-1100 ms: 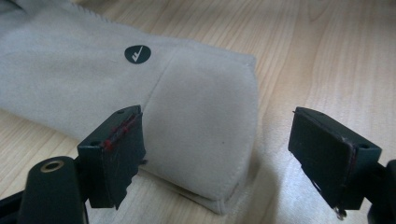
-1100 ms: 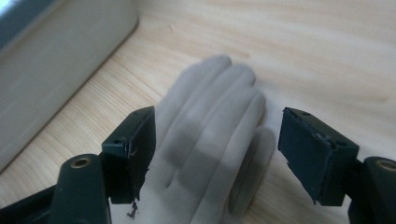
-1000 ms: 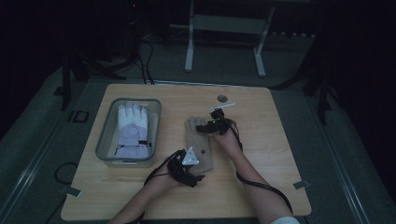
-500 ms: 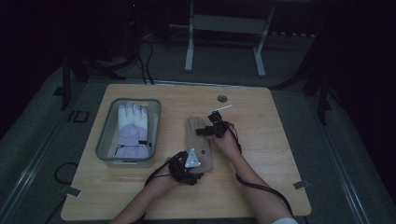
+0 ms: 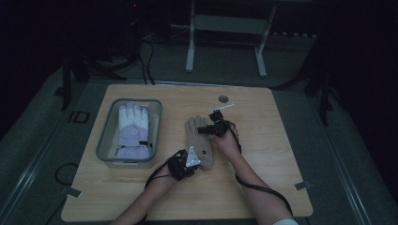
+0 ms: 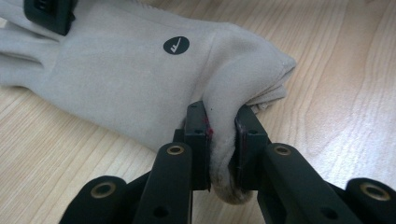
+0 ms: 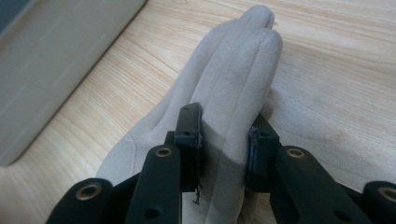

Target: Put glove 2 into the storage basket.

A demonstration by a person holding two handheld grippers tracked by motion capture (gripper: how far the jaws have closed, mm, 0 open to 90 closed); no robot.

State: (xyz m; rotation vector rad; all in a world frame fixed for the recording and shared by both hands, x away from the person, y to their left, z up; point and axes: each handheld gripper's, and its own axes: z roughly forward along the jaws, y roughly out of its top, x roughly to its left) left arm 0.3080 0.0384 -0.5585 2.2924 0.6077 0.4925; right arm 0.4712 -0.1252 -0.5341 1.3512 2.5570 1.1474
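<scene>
Pinching beige glove: left claw clamps cuff, right claw just closed onto fingers.

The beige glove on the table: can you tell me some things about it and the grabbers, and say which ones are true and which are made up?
1. The left gripper pinches the cuff end of the beige glove. True.
2. The right gripper is empty. False: its jaws have just been closing and now squeeze the glove's fingers.
3. The beige glove lies inside the grey bin. False: it lies on the wooden table, right of the bin.
4. A white and lilac glove lies in the bin. True.
5. The beige glove bears a round black mark. True.
6. The left gripper's jaws stand wide apart. False: they have just been closing and clamp the cloth.
</scene>
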